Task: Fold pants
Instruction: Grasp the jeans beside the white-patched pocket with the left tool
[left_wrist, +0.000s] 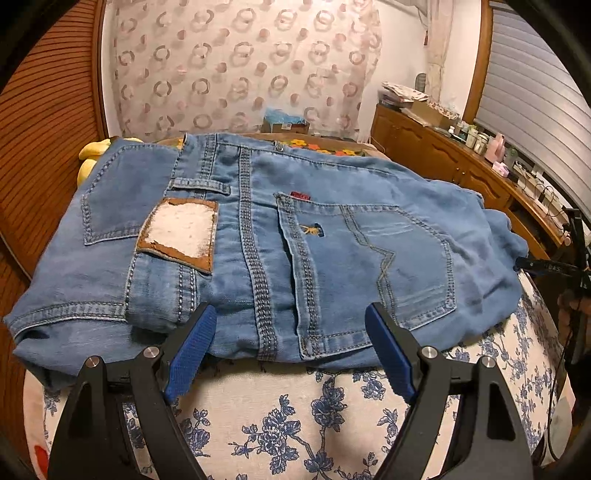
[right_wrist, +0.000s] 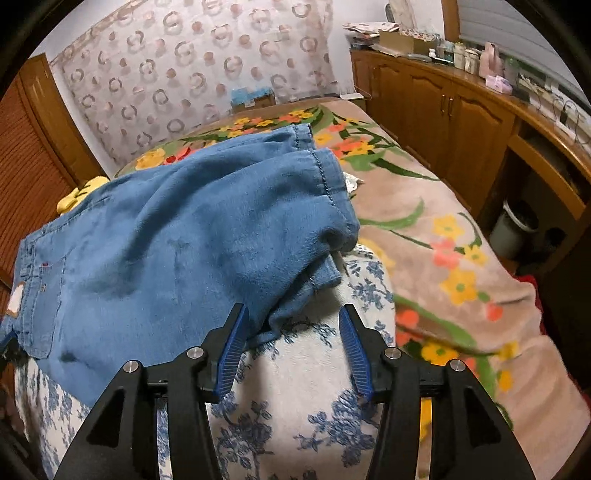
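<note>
Blue denim pants (left_wrist: 258, 236) lie folded in a stack on a white cushion with blue flowers (left_wrist: 288, 413), back pockets and a worn leather patch (left_wrist: 181, 232) facing up. My left gripper (left_wrist: 291, 314) is open, its blue pads at the near edge of the waist end, holding nothing. In the right wrist view the leg end of the pants (right_wrist: 207, 236) is bunched, hems at the far right. My right gripper (right_wrist: 293, 314) is open and empty at the near edge of the leg end, above the cushion (right_wrist: 295, 406).
A floral blanket (right_wrist: 443, 251) covers the bed to the right. Wooden cabinets (right_wrist: 443, 110) with clutter on top line the right wall. A wooden slatted panel (left_wrist: 48, 147) stands at the left. A yellow plush (left_wrist: 92, 151) lies behind the pants. A bin (right_wrist: 517, 229) sits by the cabinets.
</note>
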